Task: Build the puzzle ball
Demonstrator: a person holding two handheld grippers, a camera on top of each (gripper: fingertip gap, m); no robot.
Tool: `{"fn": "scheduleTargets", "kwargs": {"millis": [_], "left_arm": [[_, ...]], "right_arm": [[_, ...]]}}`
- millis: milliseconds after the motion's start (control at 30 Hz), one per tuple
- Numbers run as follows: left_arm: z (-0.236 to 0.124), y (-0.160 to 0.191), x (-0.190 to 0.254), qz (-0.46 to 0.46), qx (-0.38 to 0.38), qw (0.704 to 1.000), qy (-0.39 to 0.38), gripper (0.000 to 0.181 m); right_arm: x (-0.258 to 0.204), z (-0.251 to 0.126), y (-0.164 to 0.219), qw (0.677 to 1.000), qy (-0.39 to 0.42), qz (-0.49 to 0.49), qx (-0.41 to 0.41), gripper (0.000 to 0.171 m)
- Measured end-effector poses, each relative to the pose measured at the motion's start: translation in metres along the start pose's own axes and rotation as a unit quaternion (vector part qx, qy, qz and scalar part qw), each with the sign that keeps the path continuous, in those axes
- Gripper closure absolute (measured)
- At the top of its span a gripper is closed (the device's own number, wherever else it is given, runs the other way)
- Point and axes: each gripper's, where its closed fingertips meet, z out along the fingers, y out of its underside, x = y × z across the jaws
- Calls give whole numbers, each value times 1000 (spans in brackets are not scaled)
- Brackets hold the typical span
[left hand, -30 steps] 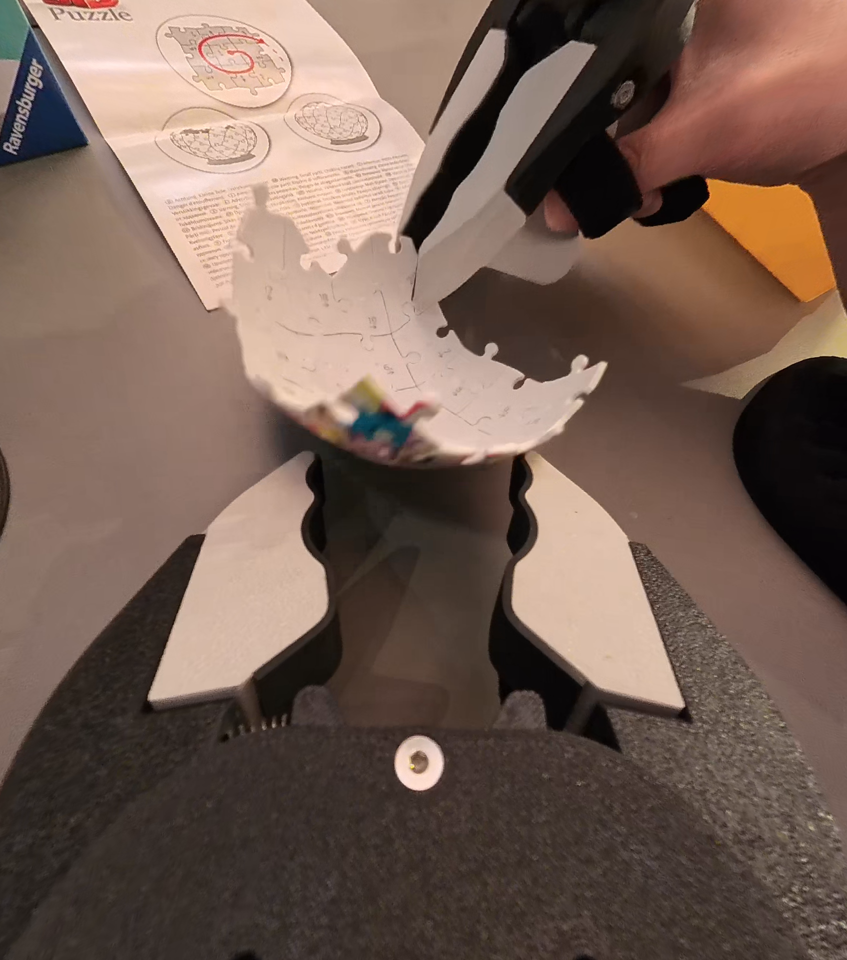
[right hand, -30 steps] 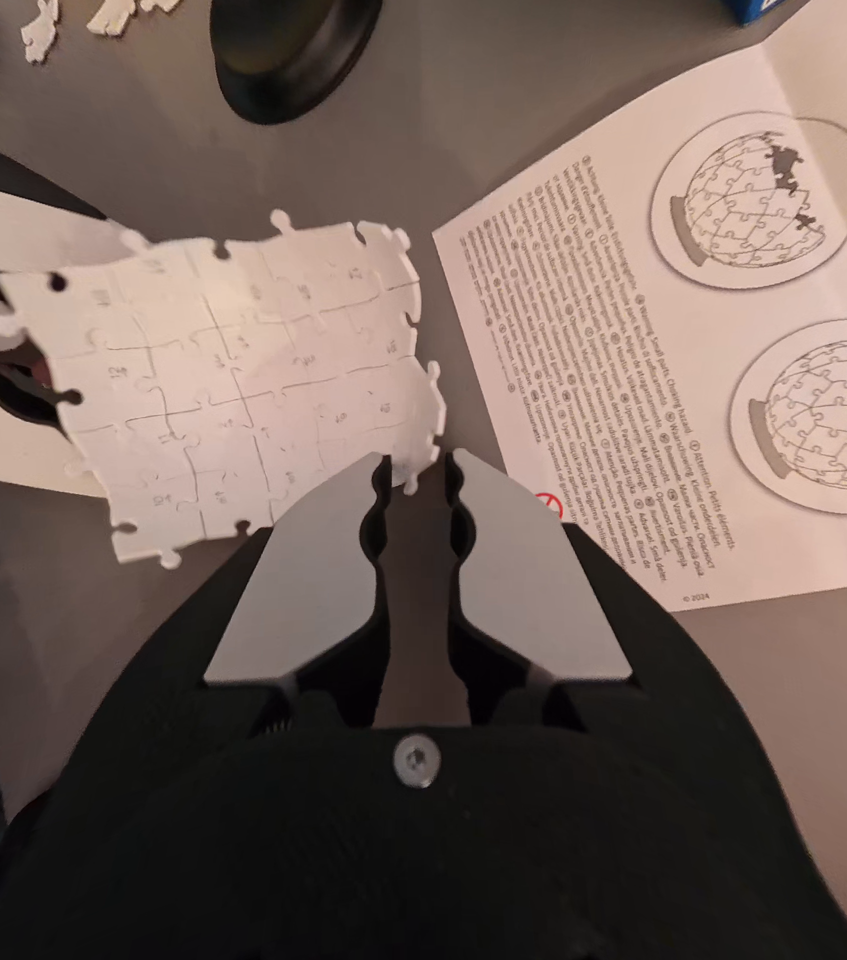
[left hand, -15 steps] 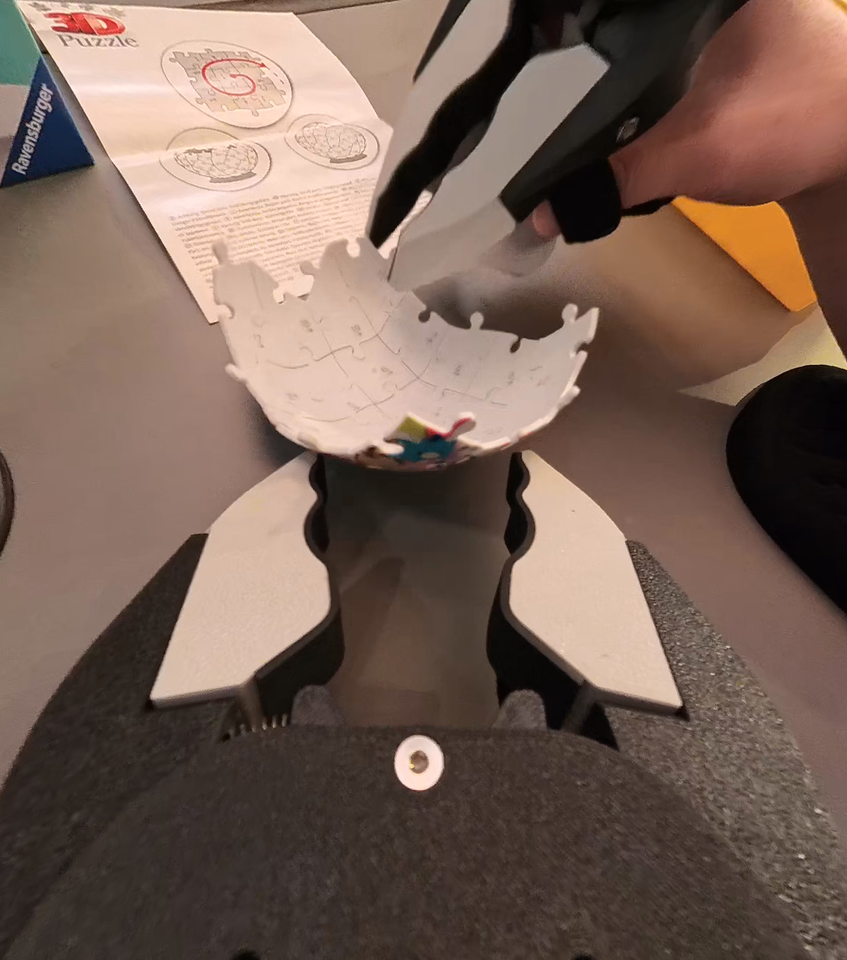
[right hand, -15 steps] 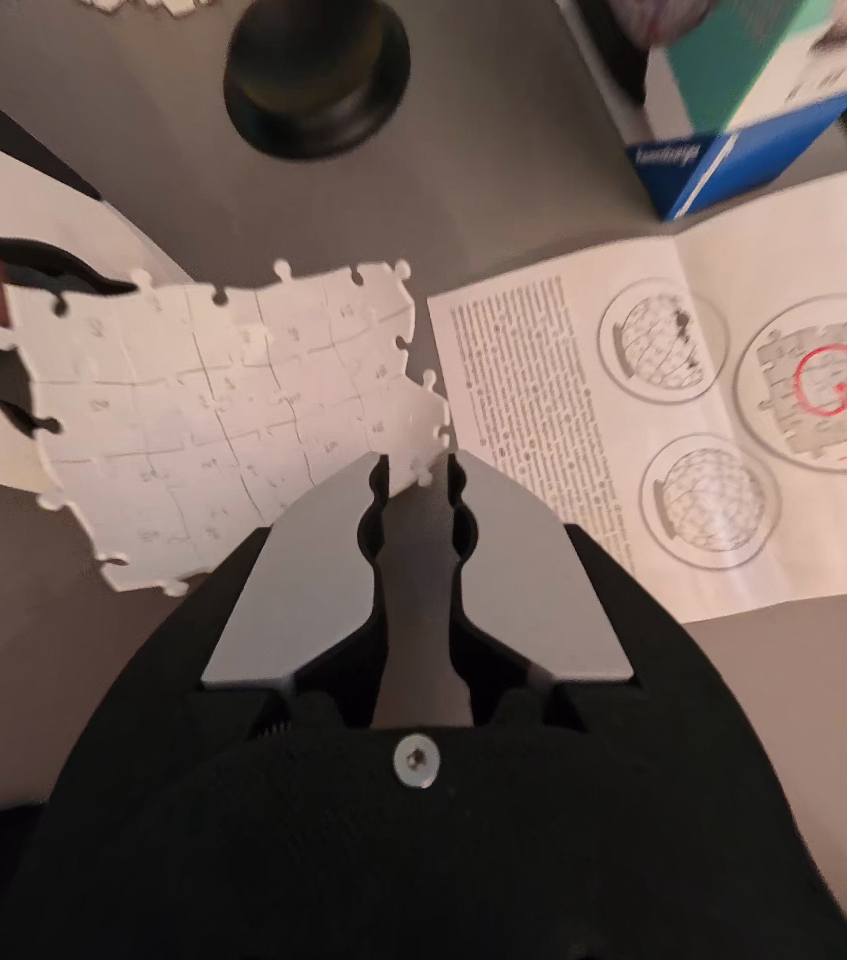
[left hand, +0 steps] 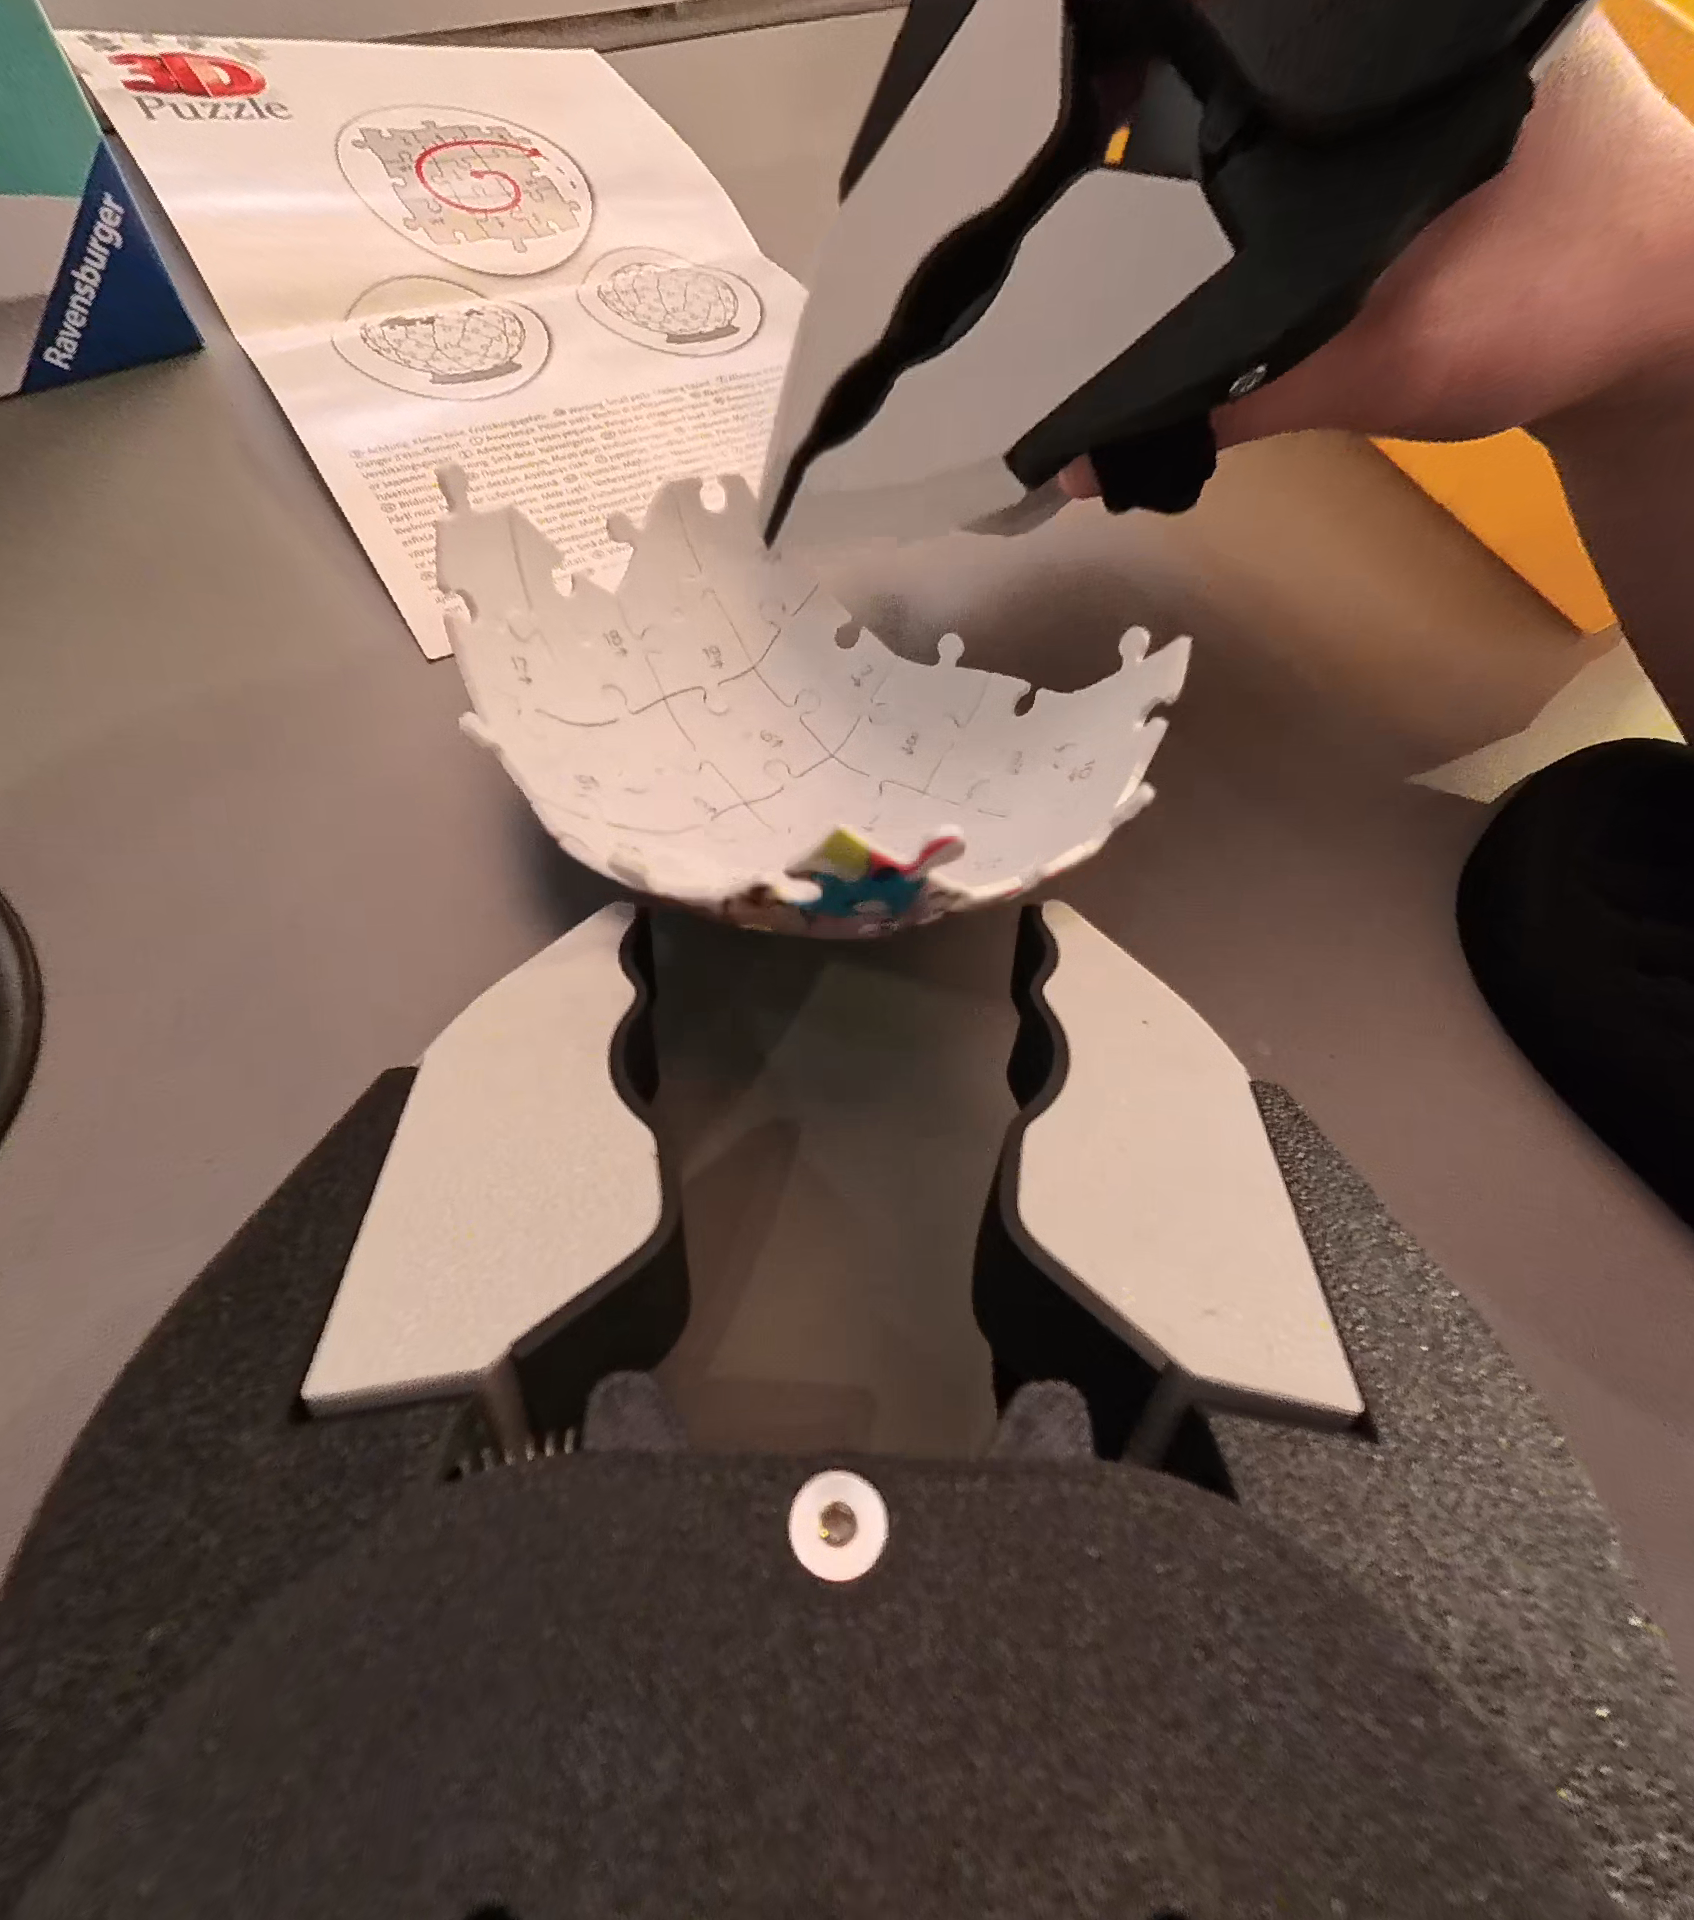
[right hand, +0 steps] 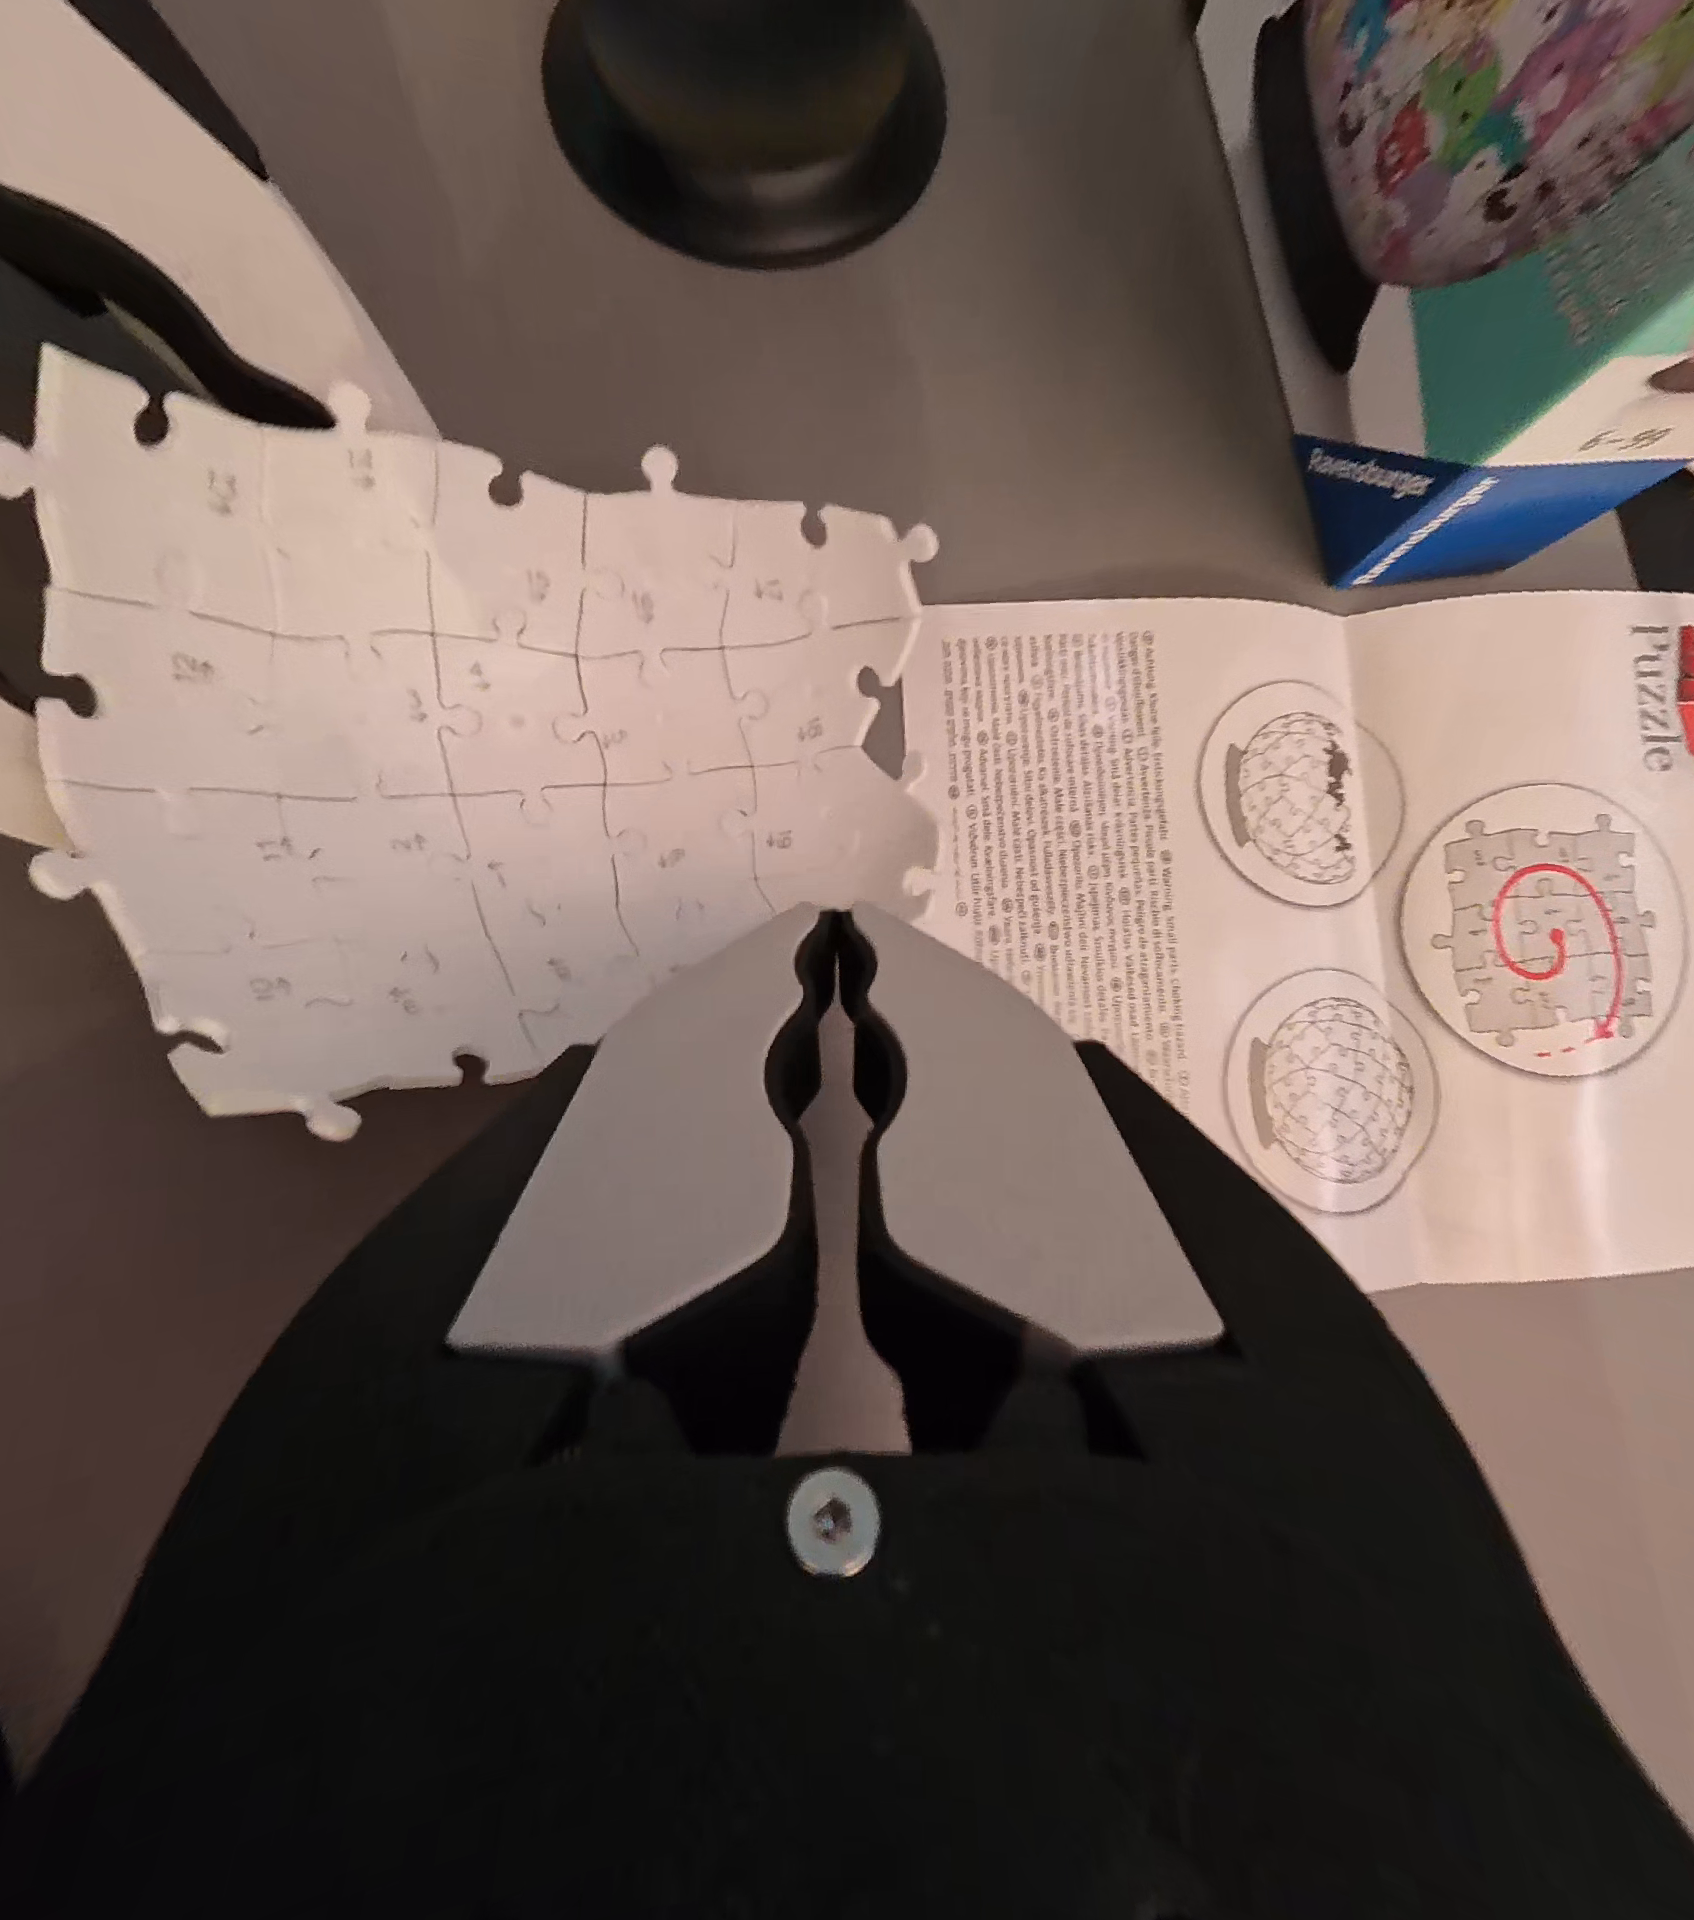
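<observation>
White, curved and half built, the puzzle shell [left hand: 781, 748] sits bowl-like on the grey table [left hand: 199, 831], coloured faces underneath. The left gripper [left hand: 827, 925] has its jaws wide apart at the shell's near edge, gripping nothing. The right gripper [right hand: 835, 920] has its jaws pinched together on the shell's far rim. A leaflet [right hand: 1342, 935] and box [right hand: 1549, 312] lie beyond.
</observation>
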Motion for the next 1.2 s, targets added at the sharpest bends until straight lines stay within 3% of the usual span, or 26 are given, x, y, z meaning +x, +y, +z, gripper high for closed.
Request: {"fn": "scheduleTargets", "kwargs": {"millis": [367,867,1200], "left_arm": [[1,0,1,-1,-2,1000,5,115],[-2,-1,3,-3,4,1000,15,114],[-18,4,-1,-40,12,998,38,112]], "right_arm": [[-4,14,9,999,-3,-24,-36,170],[-4,14,11,998,-27,28,-46,170],[-7,-4,-16,999,-27,16,37,170]]}}
